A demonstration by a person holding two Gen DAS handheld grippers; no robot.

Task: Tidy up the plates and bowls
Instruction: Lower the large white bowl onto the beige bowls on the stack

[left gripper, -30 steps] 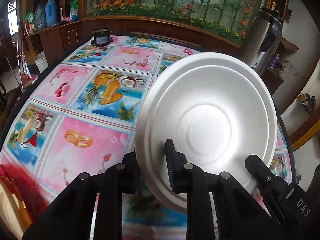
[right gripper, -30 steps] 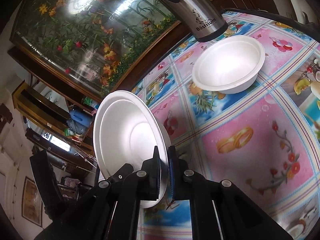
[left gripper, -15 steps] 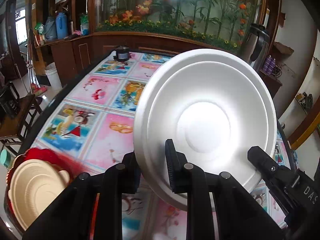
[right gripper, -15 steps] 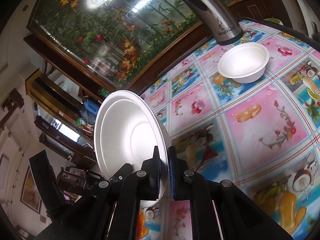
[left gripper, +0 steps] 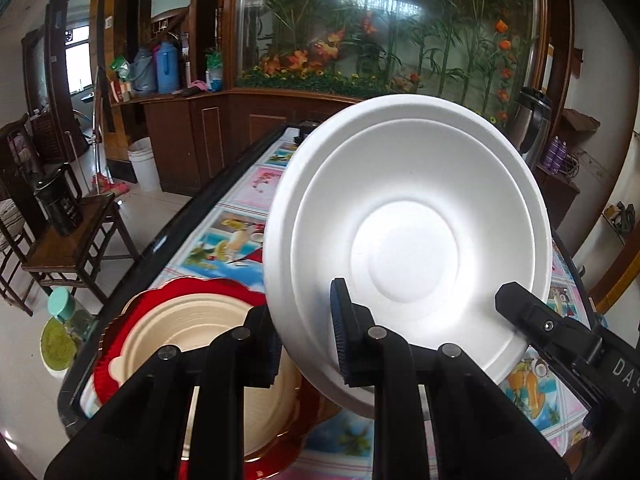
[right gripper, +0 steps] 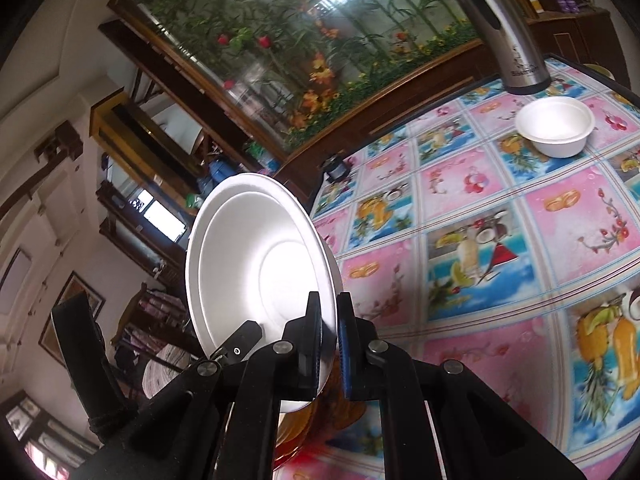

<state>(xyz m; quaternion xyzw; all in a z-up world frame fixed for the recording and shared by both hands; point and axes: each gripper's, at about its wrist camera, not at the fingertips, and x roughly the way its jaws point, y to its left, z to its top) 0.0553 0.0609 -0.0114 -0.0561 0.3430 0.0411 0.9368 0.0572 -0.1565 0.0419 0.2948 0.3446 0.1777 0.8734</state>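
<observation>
A white foam plate (left gripper: 404,240) hangs tilted in the air, held by both grippers. My left gripper (left gripper: 304,332) is shut on its lower left rim. The right gripper (left gripper: 520,304) pinches the lower right rim in the left wrist view. Seen from the right wrist, the right gripper (right gripper: 330,336) is shut on the plate (right gripper: 256,264) edge, and the left gripper's tip (right gripper: 240,340) shows at the far rim. Below the plate, a beige plate (left gripper: 192,336) lies on a red scalloped plate (left gripper: 188,286) at the table's near left corner. A white bowl (right gripper: 556,124) stands far off on the table.
The table has a pink and blue picture cloth (right gripper: 480,216) and a dark rim (left gripper: 168,240). A steel flask (right gripper: 504,28) stands behind the bowl. A wooden chair (left gripper: 68,248) with a dark can sits left of the table, near a white bucket (left gripper: 142,162).
Both grippers have carried the white plate back and up toward the table's near left corner. The beige and red plates have come into view beneath it. The bowl and flask look farther away.
</observation>
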